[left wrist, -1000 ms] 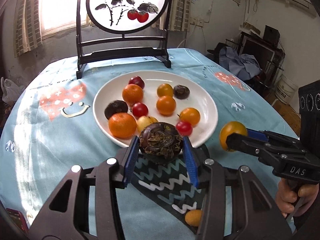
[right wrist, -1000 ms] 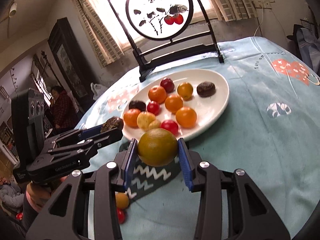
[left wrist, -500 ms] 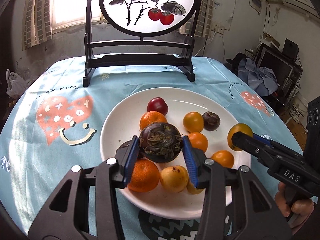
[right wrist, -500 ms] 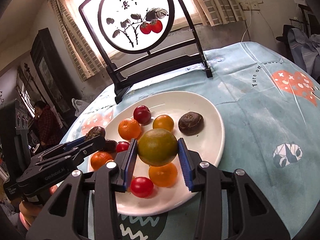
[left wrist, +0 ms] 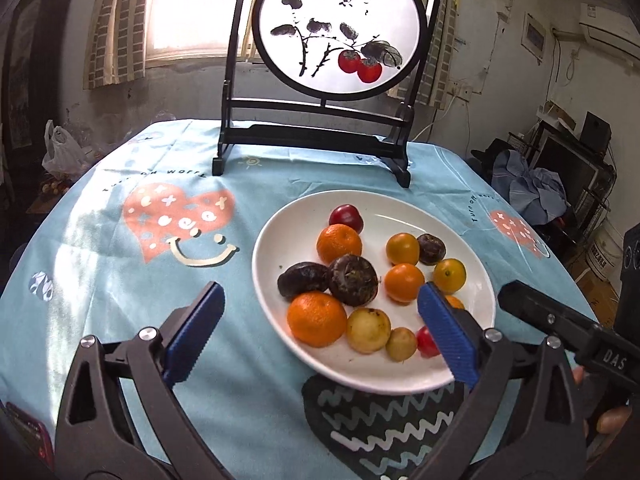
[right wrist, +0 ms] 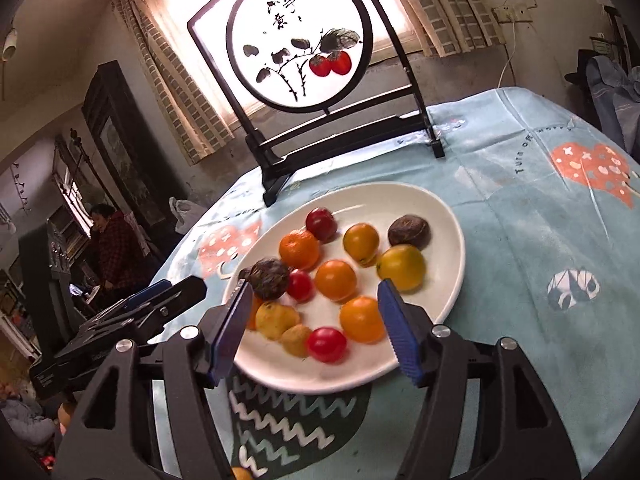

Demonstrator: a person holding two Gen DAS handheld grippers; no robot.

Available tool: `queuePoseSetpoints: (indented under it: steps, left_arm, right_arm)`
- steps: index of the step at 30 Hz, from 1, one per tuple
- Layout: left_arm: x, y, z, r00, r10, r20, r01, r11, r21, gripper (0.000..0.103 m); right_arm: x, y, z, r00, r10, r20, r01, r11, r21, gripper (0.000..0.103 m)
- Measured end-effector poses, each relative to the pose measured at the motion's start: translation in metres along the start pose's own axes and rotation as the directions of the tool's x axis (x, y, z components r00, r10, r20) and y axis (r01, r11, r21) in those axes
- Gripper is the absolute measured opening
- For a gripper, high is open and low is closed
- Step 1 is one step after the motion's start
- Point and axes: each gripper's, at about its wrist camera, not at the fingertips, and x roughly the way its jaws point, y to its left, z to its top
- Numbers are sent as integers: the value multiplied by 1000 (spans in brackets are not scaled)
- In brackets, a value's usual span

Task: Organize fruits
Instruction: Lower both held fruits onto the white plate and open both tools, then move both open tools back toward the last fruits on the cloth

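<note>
Both fruits dropped on the round white ceramic plate (left wrist: pixel 280 216).
My left gripper (left wrist: pixel 320 332) and right gripper (right wrist: pixel 316 320) had just been opening, nothing between them; the dark wrinkled round fruit (left wrist: pixel 353 280) looked firm, best pinched across its middle.

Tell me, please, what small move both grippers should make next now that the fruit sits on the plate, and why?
Probably draw both back off the white plate. The left gripper and right gripper have just been opening, with nothing pinched between the pads. The dark brown fruit and the yellow-green fruit rest on the plate, so the hands can fetch more.
</note>
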Motion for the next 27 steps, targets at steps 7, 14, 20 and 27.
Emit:
queuePoseSetpoints:
  steps: [7, 14, 20, 27]
  left_arm:
    - [-14, 10, -26, 997, 62, -35, -62, 998, -1, 99]
    - [-33, 12, -36, 991, 132, 4, -132, 990, 53, 101]
    - [-37, 13, -39, 993, 117, -10, -116, 992, 43, 101]
    - [-36, 15, -40, 992, 126, -20, -125, 991, 42, 101]
  right_arm:
    - [-6, 33, -48, 983, 17, -182, -32, 996, -80, 65]
    - [-22, 59, -95, 951, 59, -303, -108, 983, -149, 66]
    - [-24, 81, -118, 939, 14, -343, -113, 956, -270, 65]
    - [-16, 85, -125, 930, -59, -363, -57, 952, -300, 53]
